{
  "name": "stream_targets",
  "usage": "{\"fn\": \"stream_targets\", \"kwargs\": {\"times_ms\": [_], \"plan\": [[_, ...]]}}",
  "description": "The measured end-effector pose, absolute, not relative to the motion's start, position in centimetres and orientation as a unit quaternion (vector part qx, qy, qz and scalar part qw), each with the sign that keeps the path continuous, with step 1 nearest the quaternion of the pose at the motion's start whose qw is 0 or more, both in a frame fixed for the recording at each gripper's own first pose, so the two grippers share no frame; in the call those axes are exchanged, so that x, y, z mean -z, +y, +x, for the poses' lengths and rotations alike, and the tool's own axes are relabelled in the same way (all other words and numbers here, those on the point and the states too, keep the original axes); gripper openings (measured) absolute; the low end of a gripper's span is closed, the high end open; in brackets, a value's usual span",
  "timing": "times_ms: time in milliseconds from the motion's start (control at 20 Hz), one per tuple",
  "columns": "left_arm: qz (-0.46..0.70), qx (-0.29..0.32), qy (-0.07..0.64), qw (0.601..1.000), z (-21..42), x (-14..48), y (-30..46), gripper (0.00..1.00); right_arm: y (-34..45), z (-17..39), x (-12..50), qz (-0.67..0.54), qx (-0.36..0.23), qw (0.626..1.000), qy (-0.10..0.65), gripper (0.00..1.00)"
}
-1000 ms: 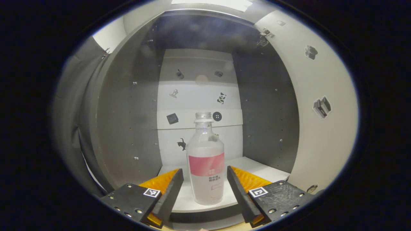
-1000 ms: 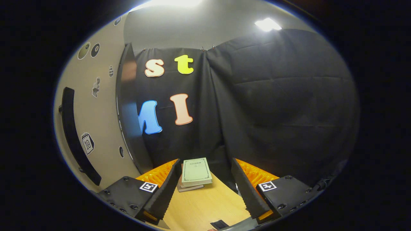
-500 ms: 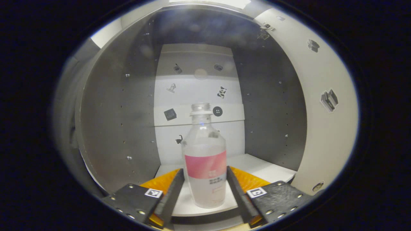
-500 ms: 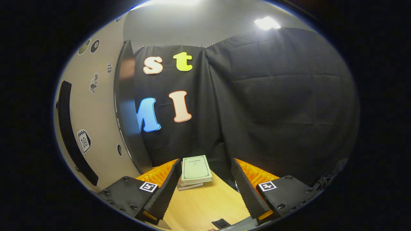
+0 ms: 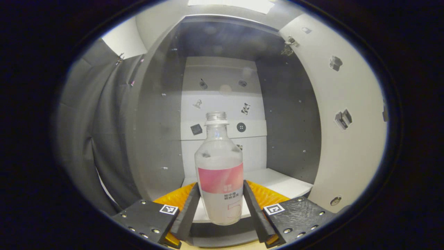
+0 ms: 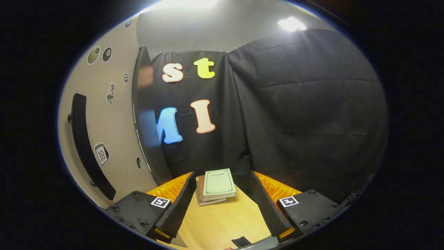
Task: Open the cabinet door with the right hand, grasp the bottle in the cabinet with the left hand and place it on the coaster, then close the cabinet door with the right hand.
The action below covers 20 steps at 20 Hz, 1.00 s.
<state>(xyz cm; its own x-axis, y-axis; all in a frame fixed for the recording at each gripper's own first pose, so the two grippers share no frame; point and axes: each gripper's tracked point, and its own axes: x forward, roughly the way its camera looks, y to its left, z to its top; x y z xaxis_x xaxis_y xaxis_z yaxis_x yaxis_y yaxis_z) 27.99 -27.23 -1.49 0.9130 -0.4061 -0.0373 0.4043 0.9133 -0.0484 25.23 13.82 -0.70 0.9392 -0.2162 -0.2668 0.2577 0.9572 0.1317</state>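
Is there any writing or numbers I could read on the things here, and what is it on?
"10": calendar sticker on the cabinet door.
bottle label: print too small to read.
top book cover: too small to read.

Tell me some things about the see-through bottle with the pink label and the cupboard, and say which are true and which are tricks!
1. The clear plastic bottle with the pink label stands upright between the left gripper's two fingers. True.
2. The bottle has a screw cap on. False: its neck is open, with no cap.
3. The white cabinet door is shut. False: it is swung open, to the right in the left gripper view.
4. The right gripper is open and holds nothing. True.
5. A stack of books lies on the wooden table, ahead of the right gripper. True.
6. The door's black bar handle is clamped in the right gripper. False: the handle is off to the side, untouched.
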Motion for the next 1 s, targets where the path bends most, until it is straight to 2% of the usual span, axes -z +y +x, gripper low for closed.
{"fn": "stream_targets", "kwargs": {"times_ms": [450, 1000], "plan": [[-0.034, 0.144, 0.028, 0.989, 22.1, 2.9, -18.9, 0.72, 15.1, 24.1, 0.9, 0.093, 0.074, 0.985, 0.127, 0.98], [-0.040, 0.089, 0.042, 0.994, 14.3, 6.6, -11.1, 0.72, 15.5, 22.1, 2.4, 0.107, 0.055, 0.984, 0.128, 0.98]]}}
